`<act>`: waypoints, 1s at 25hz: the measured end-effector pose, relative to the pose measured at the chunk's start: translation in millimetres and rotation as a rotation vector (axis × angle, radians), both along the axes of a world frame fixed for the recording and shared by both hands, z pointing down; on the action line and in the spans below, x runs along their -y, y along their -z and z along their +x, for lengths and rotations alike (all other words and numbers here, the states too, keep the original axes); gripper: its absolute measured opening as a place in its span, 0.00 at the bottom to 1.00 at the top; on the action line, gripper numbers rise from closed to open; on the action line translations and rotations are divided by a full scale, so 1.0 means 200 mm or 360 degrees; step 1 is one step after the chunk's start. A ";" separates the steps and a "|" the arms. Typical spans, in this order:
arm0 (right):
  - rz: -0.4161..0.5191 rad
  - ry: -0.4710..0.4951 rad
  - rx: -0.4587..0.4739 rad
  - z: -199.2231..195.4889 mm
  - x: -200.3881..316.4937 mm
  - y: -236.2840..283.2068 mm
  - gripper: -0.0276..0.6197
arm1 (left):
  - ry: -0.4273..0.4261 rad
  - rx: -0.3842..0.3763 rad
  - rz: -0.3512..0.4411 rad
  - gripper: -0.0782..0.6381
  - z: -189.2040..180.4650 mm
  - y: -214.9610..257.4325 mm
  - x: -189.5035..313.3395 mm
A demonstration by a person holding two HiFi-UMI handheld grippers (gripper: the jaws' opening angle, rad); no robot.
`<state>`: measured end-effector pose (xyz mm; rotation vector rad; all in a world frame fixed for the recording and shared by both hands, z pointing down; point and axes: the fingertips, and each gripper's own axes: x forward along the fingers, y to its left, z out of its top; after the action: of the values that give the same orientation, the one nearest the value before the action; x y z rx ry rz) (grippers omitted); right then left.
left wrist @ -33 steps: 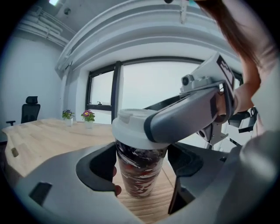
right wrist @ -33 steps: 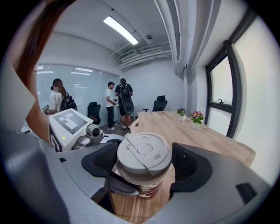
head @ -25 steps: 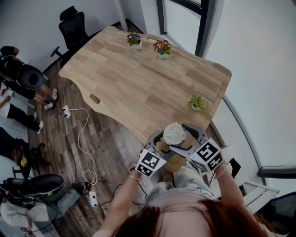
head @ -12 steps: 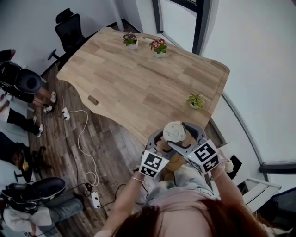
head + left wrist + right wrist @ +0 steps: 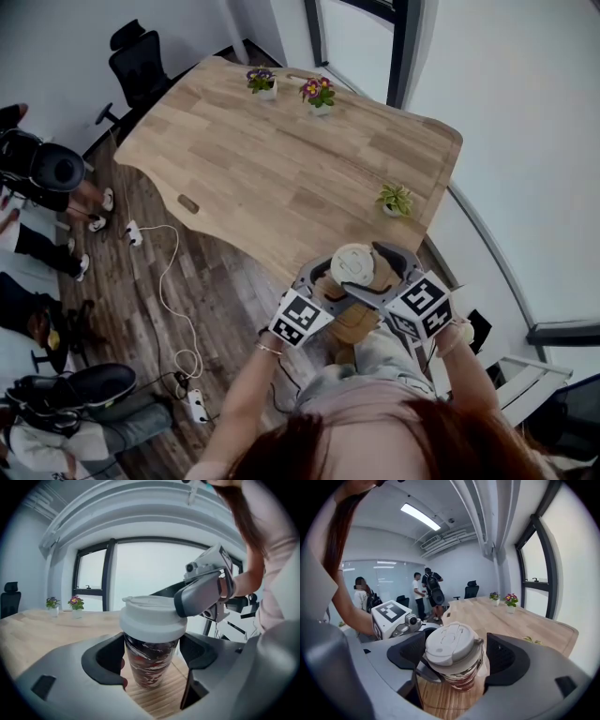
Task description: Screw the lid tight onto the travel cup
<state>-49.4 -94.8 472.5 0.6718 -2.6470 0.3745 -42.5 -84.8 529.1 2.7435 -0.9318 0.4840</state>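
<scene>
The travel cup [image 5: 151, 663] has a dark red marbled body and a white lid [image 5: 152, 618]. It is upright at the near edge of the wooden table [image 5: 281, 159]. My left gripper [image 5: 151, 653] is shut on the cup's body, one pad on each side. My right gripper [image 5: 454, 656] is shut on the lid [image 5: 451, 644] from the other side; one of its grey fingers [image 5: 201, 595] lies against the lid's rim. In the head view both grippers, left gripper [image 5: 342, 291] and right gripper [image 5: 370, 272], meet around the lid [image 5: 354, 265].
Two flower pots [image 5: 262, 81] [image 5: 319, 92] stand at the table's far end, and a small green plant [image 5: 396, 202] sits near its right edge. An office chair [image 5: 141, 66], a floor cable [image 5: 164, 281] and people [image 5: 424, 595] are off to the left.
The right gripper's marker cube has swung a little up and to the right, and the left gripper's cube a little to the left. The cup stays at the table's edge.
</scene>
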 end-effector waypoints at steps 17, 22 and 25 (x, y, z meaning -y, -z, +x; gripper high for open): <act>0.0073 -0.0259 0.0051 0.03 0.01 -0.02 0.59 | 0.0222 -0.0092 0.0064 0.60 0.01 0.01 0.03; 0.0071 0.0052 -0.0083 0.00 0.00 -0.03 0.60 | 0.0075 0.0072 0.0039 0.60 0.01 -0.06 0.03; 0.0096 0.0213 -0.0163 -0.01 0.00 -0.05 0.60 | 0.0040 0.0126 0.0053 0.60 0.01 -0.09 0.04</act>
<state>-51.3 -93.9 482.4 0.5143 -2.5968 0.2173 -41.1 -92.4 547.6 2.7567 -1.0004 0.5817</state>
